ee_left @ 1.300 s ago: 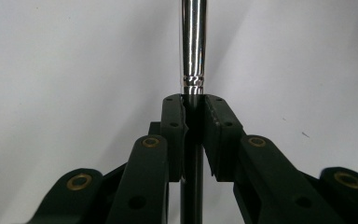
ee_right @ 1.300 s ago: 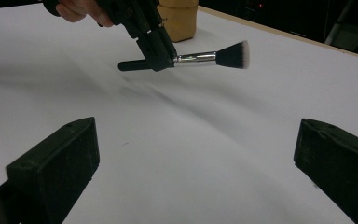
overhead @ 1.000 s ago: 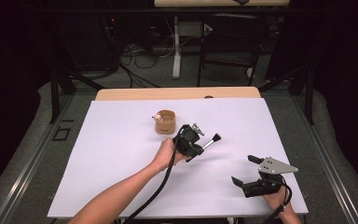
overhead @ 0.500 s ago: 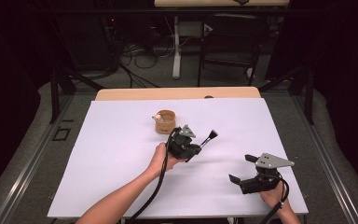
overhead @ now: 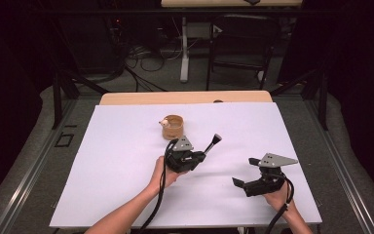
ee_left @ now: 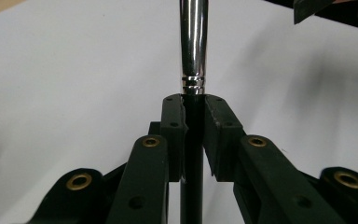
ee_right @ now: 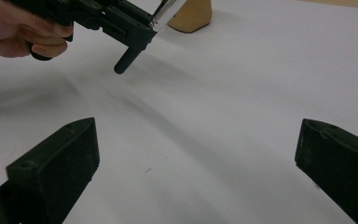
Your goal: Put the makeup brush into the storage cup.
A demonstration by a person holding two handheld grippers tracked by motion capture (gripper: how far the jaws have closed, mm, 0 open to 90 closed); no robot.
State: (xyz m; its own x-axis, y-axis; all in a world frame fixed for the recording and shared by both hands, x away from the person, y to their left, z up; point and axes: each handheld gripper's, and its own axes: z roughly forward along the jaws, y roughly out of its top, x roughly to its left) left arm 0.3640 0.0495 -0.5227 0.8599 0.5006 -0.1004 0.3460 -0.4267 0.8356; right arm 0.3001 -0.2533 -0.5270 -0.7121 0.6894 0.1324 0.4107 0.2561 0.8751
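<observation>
Chrome-ferruled brush (ee_left: 192,42) clamped in left gripper (overhead: 187,157); now carried nearer the table's front.

Black jaws pressed together on the dark handle just below the ferrule, bristle end (overhead: 216,138) raised and aimed right, clear of the white table (overhead: 112,161). Shifted toward the person since a second ago, further from the wooden cup (overhead: 173,127). Right gripper (overhead: 246,184) also drawn left, jaws wide apart, empty. Judged: brush in transit toward a hand-over, not yet met.

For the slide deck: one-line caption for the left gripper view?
Left tool clamped shut on a brush with a chrome ferrule, above the white table.
</observation>
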